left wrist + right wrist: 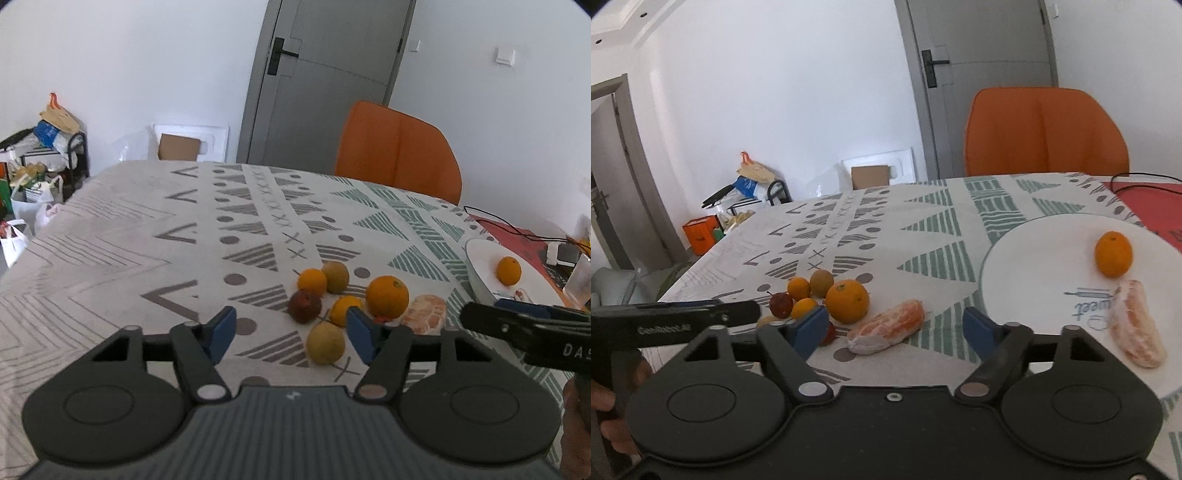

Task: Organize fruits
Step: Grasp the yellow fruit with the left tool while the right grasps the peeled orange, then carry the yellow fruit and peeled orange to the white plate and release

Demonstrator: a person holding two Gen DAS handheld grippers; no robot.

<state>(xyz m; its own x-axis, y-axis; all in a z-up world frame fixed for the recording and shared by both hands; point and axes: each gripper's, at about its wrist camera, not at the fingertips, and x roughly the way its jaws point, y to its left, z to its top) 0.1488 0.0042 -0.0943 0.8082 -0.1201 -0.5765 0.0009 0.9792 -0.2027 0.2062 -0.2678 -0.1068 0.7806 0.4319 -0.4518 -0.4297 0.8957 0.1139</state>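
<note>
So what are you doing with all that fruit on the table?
A person holds a gripper in each hand to sort fruit onto the white plate. So far the plate has one small orange and a peeled citrus piece. Another peeled piece and a cluster with the big orange wait on the patterned tablecloth. The left gripper and right gripper are both open, holding nothing.

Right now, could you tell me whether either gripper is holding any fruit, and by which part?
Nothing is held. The left gripper and right gripper are both open, with no fruit between their fingers.
</note>
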